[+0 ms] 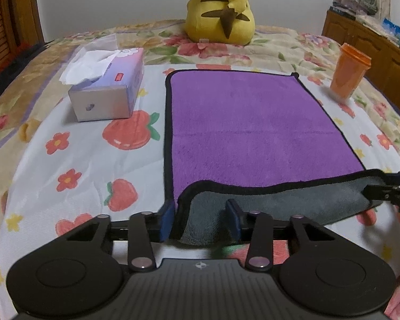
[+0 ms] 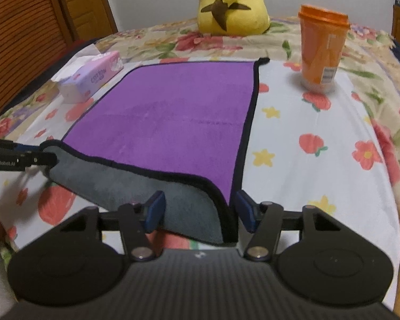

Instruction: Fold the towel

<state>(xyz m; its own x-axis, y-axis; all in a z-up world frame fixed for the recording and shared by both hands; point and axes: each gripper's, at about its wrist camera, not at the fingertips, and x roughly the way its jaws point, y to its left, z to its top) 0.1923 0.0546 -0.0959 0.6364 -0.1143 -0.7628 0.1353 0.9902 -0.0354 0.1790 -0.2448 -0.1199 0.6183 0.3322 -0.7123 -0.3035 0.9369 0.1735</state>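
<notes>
Towel (image 1: 253,122), purple on top with a grey underside and black trim, lies flat on a bed (image 1: 74,160) covered in a strawberry-and-flower sheet, its near edge lifted and curled back so the grey side shows. The left hand-held gripper (image 1: 200,220) sits at the near left corner, its blue pads (image 1: 166,220) set apart with the raised corner of cloth hanging between them; whether they press on the cloth I cannot tell. The right hand-held gripper (image 2: 200,210) is at the near right corner in the same way, pads (image 2: 154,209) spread on either side of the turned-up corner, grip unclear. A tissue box (image 1: 106,93) stands just left of the towel, an orange cup (image 2: 321,46) stands to its right, and a yellow plush toy (image 1: 221,8) sits beyond the far edge.
</notes>
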